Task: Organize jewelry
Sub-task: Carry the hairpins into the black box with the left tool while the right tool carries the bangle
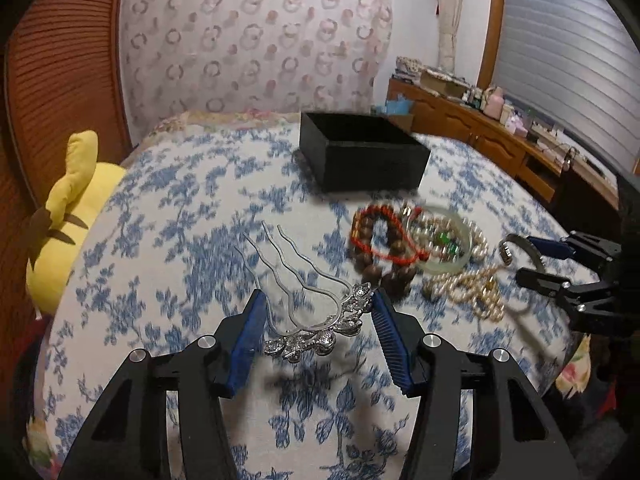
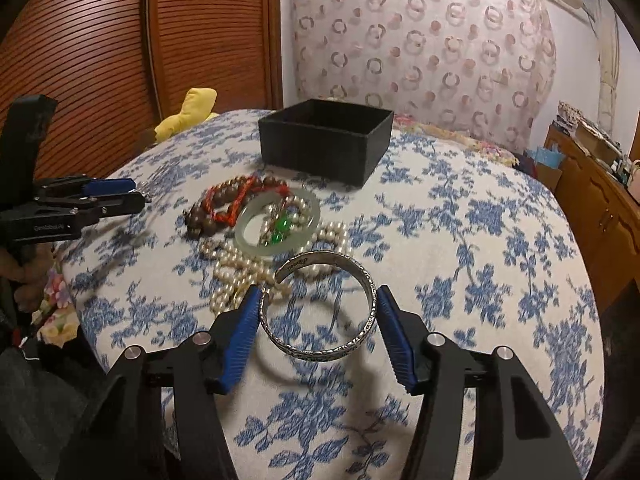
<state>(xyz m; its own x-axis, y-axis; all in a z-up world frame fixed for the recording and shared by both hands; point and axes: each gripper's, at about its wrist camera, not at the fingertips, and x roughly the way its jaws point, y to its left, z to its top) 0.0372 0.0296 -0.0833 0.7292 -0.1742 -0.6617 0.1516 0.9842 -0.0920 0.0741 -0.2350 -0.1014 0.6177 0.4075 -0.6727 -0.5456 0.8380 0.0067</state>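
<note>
both grippers had something between their blue pads, lifted a bit off the bed. the left gripper was squeezed on a silver hair comb by its jewelled end, prongs pointing away toward the far side. the right gripper was clamped across a silver cuff bracelet, each pad touching one side of the ring, jaws about as wide as the cuff.

what i'd worry about: the cuff is a hard, smooth, open ring held only at two spots, so it looked like it could twist or pop out on the way over, more so if the grip eased. the comb was held by a lumpy decorated end, so it might pivot and its prongs could snag the box rim.

past the grippers, around the middle of the bed, sat the rest of the pile, all touching: a pearl necklace, a pale jade bangle with green beads inside it, a wooden bead bracelet and a red cord.

further back, toward the far edge, the black box stood open; i couldn't see inside it. a yellow plush toy lay off the bed's left edge.
</note>
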